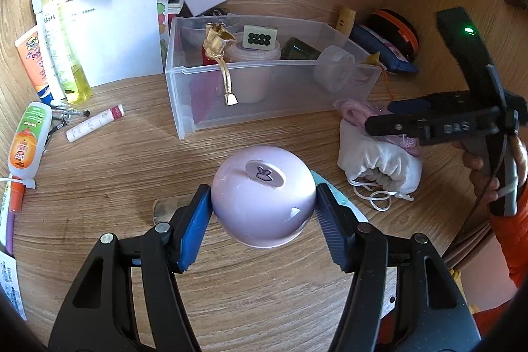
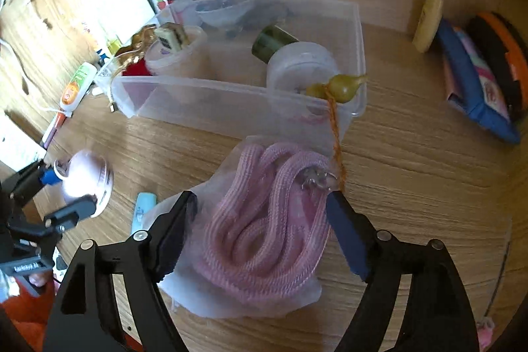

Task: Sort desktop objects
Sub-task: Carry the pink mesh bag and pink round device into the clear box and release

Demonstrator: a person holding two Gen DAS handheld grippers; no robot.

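Note:
My left gripper (image 1: 264,203) is shut on a lilac dome-shaped case (image 1: 262,197); both blue pads press its sides just above the wooden desk. The right wrist view shows the same case (image 2: 87,178) at the far left. My right gripper (image 2: 259,207) is open, its fingers straddling a coiled pink cord in a clear bag (image 2: 264,226) without pressing on it. In the left wrist view that bag (image 1: 354,112) lies on a white drawstring pouch (image 1: 379,164), with the right gripper (image 1: 382,121) over it. A clear plastic bin (image 1: 290,108) holding several small items stands behind.
Tubes, a glue bottle (image 1: 28,141), a lip balm (image 1: 95,122) and papers crowd the left of the desk. A blue pouch (image 2: 475,88), an orange-and-black round case (image 2: 505,48) and a yellow disc (image 2: 427,22) lie at the right. A green gourd charm (image 2: 343,86) hangs over the bin's corner.

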